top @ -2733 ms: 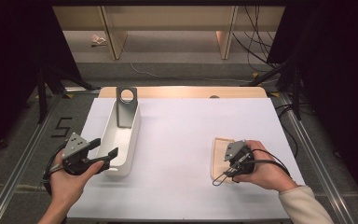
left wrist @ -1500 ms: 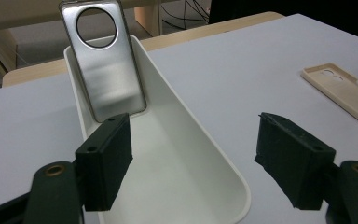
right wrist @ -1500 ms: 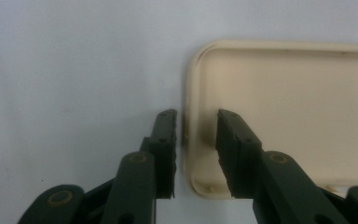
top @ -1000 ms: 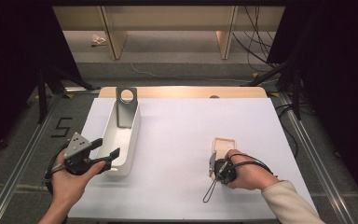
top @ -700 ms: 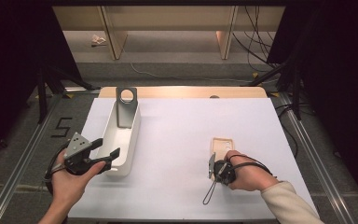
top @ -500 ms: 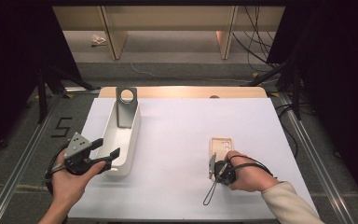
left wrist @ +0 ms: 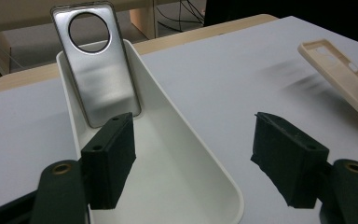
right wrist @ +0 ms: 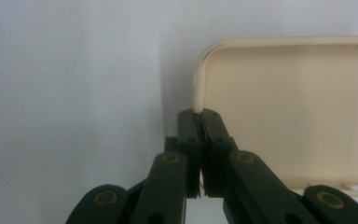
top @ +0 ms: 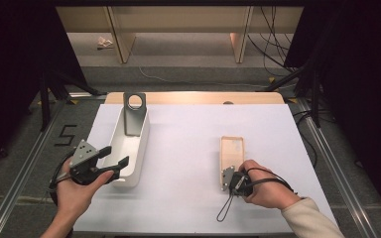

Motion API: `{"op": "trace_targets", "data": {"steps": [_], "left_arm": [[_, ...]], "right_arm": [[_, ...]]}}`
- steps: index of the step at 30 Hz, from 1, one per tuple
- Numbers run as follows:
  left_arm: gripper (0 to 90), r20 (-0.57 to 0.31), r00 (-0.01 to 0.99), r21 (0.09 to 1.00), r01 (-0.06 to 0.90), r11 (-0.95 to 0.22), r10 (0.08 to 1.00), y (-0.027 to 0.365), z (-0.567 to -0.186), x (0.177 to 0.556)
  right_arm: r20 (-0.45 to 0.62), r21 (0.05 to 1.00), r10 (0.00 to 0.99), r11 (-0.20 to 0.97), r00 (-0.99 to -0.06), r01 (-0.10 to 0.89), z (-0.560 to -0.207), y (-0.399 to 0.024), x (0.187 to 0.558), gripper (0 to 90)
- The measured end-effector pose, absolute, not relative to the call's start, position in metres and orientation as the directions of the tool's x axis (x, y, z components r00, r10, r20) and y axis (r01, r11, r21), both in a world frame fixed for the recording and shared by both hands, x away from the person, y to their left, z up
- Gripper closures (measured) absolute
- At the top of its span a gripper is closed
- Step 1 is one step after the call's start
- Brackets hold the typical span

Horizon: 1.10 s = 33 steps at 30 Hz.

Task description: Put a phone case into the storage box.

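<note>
Left of centre in the high view: white tray (top: 138, 148) on the white table (top: 188, 144), long side running up the frame; I see a grey phone case (top: 134, 113) leaning upright against its far end, round cut-out on top; nothing else in it
Lower right of centre: beige phone case (top: 232, 154) flat on the table, hollow side up, well apart from the tray
Left hand: left gripper (top: 115, 159) held level at the tray's near end, hand wrapped under its body
Left jaws: I read them as open, pads (left wrist: 109, 165) well apart, nothing held; one pad over the tray's inside, the other over bare table
Right hand: right gripper (top: 227, 174) pointing up the frame at the beige case's near end
Right jaws: just been closing; clamped on the beige case's side rim
Right gripper view adds: the pinch on the rim (right wrist: 198, 100), right beside the rounded corner
Left gripper view adds: tray's bare floor; beige case at the upper right, blurred
</note>
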<state>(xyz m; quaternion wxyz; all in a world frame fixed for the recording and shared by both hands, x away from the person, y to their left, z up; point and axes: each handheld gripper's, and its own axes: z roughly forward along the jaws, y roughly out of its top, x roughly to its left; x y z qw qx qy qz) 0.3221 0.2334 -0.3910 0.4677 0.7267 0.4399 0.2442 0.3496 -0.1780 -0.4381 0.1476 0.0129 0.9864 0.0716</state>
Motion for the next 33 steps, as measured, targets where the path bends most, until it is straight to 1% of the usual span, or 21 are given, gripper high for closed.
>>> {"op": "trace_targets", "data": {"steps": [5,12,19,25,33], "left_arm": [[29.9,-0.057,0.496,0.894,0.412,-0.176,0.866,0.232,-0.391,0.323],[30.6,-0.055,0.503,0.893,0.411,-0.183,0.862,0.229,-0.391,0.324],[31.6,-0.051,0.521,0.892,0.407,-0.196,0.852,0.222,-0.388,0.327],[32.3,-0.048,0.565,0.886,0.405,-0.225,0.824,0.201,-0.383,0.335],[32.3,-0.050,0.625,0.871,0.409,-0.272,0.779,0.157,-0.370,0.362]], "right_arm": [[-0.375,0.185,0.061,0.983,-0.925,-0.011,-0.437,-0.179,0.343,88.7],[-0.355,0.205,0.083,0.979,-0.931,0.009,-0.441,-0.188,0.343,88.6],[-0.381,0.231,0.085,0.973,-0.921,-0.005,-0.439,-0.193,0.342,88.7],[-0.392,0.236,0.086,0.972,-0.916,-0.010,-0.439,-0.193,0.339,88.6],[-0.420,0.248,0.073,0.968,-0.905,-0.037,-0.436,-0.186,0.335,88.6]]}}
